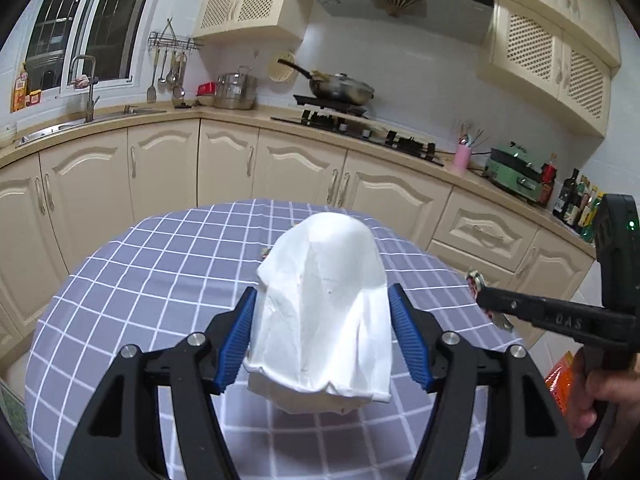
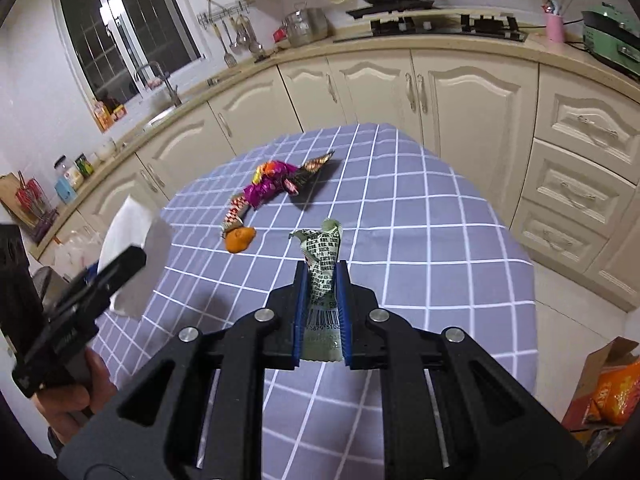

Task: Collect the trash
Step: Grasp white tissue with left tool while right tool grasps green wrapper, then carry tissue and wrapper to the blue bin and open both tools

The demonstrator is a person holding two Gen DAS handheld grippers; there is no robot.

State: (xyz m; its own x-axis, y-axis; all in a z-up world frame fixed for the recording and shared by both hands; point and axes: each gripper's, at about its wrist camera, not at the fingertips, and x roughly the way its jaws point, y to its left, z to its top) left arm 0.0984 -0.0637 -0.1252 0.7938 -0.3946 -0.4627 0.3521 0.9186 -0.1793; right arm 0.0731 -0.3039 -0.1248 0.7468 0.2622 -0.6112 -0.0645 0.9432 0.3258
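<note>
**Green wrapper lifted, white bag held ready**

White plastic fills the left wrist view: a bag (image 1: 324,304) is held between the blue pads of the left gripper (image 1: 322,332), its jaws about half spread around the bag's sides, above the checked tablecloth (image 1: 132,264). The right gripper (image 1: 480,290) is seen at the right, clamped on a scrap.

In the right wrist view, a green wrapper (image 2: 322,276) is pinched tight in the nearly closed right gripper (image 2: 322,280), clear of the cloth. The bag (image 2: 128,240) hangs at the left. More wrappers (image 2: 272,184) and an orange peel (image 2: 239,239) lie on the table.

The bag's mouth should be presented open, and the wrapper released only once inside it.
</note>
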